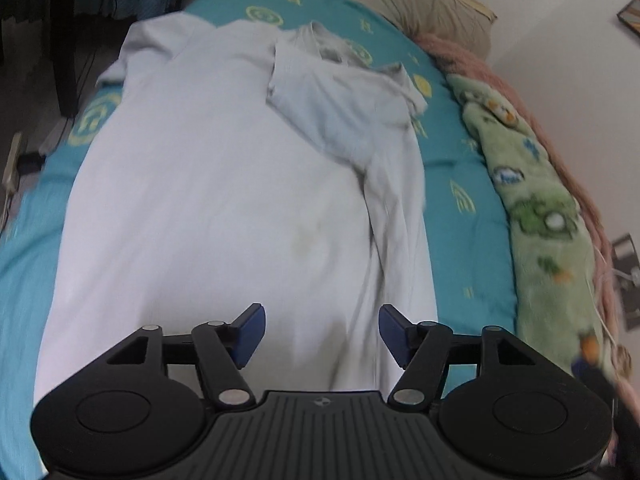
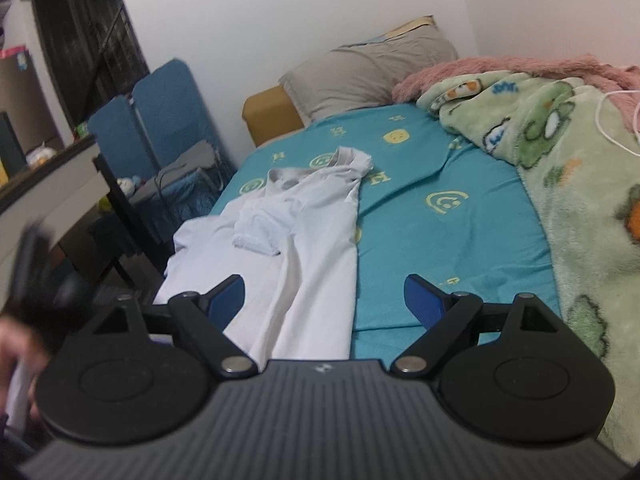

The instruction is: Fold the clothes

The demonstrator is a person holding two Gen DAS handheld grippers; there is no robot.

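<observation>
Right wrist alone shows blurred hand (image 2: 16, 344) beside shirt (image 2: 304, 240).

Grey pillow (image 2: 368, 76) beside green blanket (image 2: 580, 184) on bed (image 2: 460, 240).

A home bedroom is shown. A bed (image 2: 460, 216) is covered by a teal sheet printed with yellow smiley motifs, and a grey-beige pillow (image 2: 372, 72) is propped at its head against a plain white wall. A green cartoon-print fleece blanket (image 2: 568, 184) and a pink fluffy blanket (image 2: 500, 68) are heaped along one side. A dark window (image 2: 88, 36) and a cluttered desk edge (image 2: 48, 168) are seen beside the bed.
</observation>
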